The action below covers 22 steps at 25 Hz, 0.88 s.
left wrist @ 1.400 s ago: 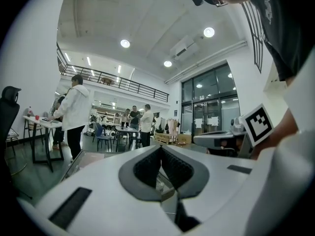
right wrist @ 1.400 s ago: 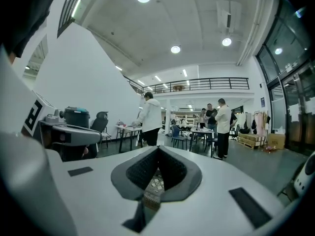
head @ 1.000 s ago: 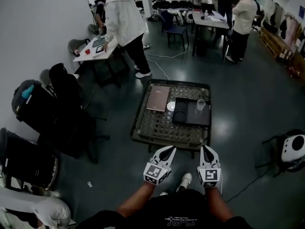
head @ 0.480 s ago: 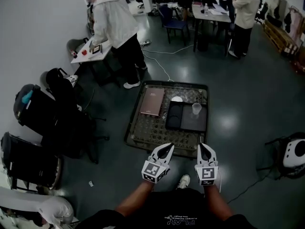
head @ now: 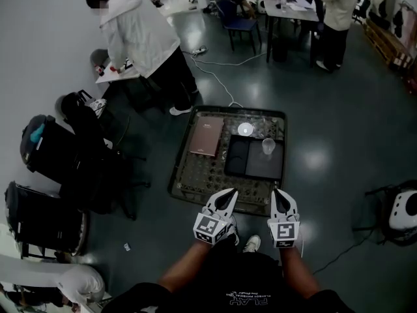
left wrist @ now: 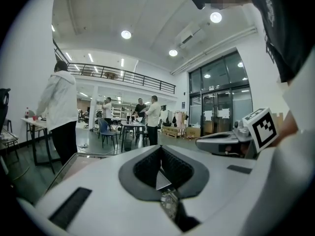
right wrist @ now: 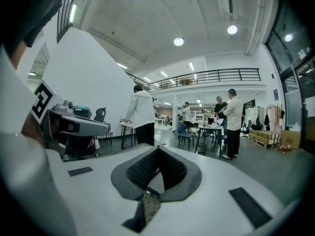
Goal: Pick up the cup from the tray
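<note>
A clear plastic cup (head: pixel 268 146) stands upright on the far right part of a dark tray (head: pixel 254 165), which lies on a low table (head: pixel 189 175). Both grippers hang side by side in front of the table's near edge, short of the tray. My left gripper (head: pixel 230 193) is shut and holds nothing; its tips meet in the left gripper view (left wrist: pixel 160 149). My right gripper (head: pixel 276 192) is likewise shut and empty, its tips together in the right gripper view (right wrist: pixel 158 149). The cup does not show in either gripper view.
On the table also lie a brown notebook (head: pixel 206 135) and a small white dish (head: pixel 245 130). Black bags and chairs (head: pixel 71 149) crowd the left. A person in white (head: pixel 140 34) leans over a side table behind. A white helmet-like object (head: pixel 404 210) sits at the right.
The low table has come nearer to the grippers and the view has tilted further down. Both grippers stay shut, side by side. The person in white has shifted left in the picture.
</note>
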Each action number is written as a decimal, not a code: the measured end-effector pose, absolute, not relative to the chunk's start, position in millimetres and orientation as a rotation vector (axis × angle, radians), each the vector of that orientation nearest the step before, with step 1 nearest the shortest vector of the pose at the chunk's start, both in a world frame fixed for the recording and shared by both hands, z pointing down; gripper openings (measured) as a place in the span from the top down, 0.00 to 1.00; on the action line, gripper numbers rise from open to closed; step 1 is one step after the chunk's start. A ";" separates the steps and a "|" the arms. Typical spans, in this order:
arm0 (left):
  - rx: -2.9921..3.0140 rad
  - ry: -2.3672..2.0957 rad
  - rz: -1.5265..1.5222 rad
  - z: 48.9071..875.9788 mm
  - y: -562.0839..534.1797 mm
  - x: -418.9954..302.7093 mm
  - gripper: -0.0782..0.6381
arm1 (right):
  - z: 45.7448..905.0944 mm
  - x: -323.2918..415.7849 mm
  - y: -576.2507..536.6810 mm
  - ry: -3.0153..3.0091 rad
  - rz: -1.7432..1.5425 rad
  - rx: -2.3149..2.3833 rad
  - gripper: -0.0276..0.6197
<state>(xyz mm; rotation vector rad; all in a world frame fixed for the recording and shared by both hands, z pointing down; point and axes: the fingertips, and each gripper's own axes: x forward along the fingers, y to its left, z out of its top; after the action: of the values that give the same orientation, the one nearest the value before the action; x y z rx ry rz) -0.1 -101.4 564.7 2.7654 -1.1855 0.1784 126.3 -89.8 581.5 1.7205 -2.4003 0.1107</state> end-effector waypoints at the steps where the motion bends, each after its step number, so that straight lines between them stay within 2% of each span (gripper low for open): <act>1: 2.765 -1.182 0.181 566.2 -105.7 0.2 0.88 | 583.4 126.2 -93.9 -2.395 0.116 1.720 0.94; 22: 2.794 -1.030 0.164 581.0 -243.5 -5.1 0.88 | 613.0 118.0 -213.6 -2.248 0.196 1.780 0.94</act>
<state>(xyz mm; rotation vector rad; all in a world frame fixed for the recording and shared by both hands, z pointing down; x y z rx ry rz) -5.1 -243.5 581.0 2.7944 -1.0296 0.1642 118.0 -213.6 613.0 1.7801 -2.2479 0.1956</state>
